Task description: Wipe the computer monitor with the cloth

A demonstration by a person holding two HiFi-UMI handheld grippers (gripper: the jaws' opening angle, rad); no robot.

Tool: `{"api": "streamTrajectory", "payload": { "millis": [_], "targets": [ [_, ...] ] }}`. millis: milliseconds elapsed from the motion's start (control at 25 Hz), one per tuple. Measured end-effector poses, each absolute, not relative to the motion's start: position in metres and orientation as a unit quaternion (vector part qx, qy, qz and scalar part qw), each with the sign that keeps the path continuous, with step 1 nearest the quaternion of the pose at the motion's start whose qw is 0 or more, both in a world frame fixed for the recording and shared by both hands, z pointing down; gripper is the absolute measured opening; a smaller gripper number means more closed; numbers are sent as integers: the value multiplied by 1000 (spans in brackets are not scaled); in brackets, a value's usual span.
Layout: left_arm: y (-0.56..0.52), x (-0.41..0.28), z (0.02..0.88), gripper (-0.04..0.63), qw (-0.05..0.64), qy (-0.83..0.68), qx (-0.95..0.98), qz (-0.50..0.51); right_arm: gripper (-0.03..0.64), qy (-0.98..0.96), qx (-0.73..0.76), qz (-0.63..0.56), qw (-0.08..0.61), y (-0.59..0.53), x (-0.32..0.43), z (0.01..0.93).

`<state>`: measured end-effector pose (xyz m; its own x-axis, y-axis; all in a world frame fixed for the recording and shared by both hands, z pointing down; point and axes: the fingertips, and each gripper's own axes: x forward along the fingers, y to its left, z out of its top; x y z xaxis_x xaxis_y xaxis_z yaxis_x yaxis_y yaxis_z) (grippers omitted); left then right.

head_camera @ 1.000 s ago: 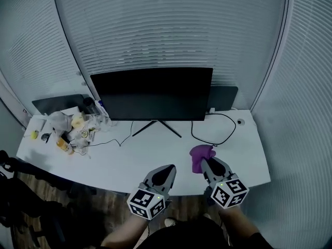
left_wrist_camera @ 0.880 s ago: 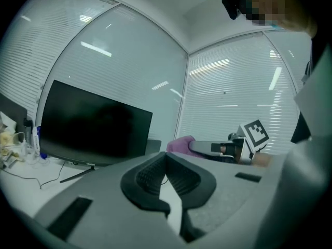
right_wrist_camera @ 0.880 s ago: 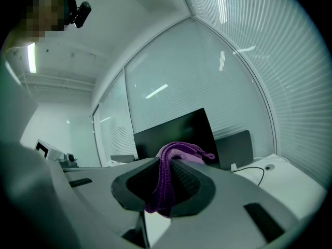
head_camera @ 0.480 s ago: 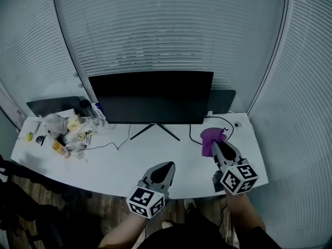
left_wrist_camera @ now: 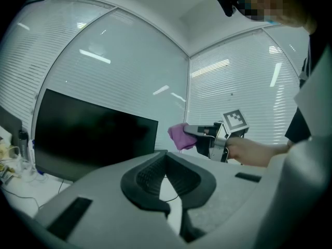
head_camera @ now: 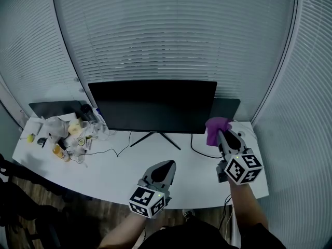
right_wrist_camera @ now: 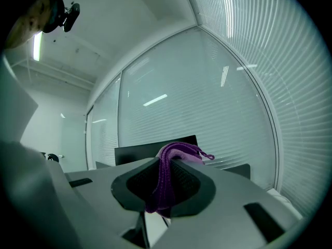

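Holding the crumpled purple cloth clamped in the right gripper's fingers, just off the wide black monitor's right edge, so the screen's leftward. Left gripper sits below the monitor, fingers together, empty.

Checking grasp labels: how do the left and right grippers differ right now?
The right gripper has its jaws shut on the purple cloth; the left gripper has its jaws together on nothing. The right gripper is up beside the right edge of the black computer monitor; the left gripper sits lower, over the front of the white desk. Both point toward the monitor.
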<state>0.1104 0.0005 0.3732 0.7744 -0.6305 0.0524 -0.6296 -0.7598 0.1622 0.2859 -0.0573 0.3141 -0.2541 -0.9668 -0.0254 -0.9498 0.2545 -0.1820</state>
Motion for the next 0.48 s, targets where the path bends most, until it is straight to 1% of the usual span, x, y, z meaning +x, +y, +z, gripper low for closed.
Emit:
{"api": "streamTrajectory", "payload": {
  "millis": [160, 480],
  "targets": [
    [-22, 137, 362, 5, 85, -336, 938, -7, 75, 789, -608, -56, 67, -89, 313, 295],
    [-65, 176, 366, 5, 81, -345, 935, -4, 75, 787, -611, -28, 82, -163, 366, 268]
  ]
}}
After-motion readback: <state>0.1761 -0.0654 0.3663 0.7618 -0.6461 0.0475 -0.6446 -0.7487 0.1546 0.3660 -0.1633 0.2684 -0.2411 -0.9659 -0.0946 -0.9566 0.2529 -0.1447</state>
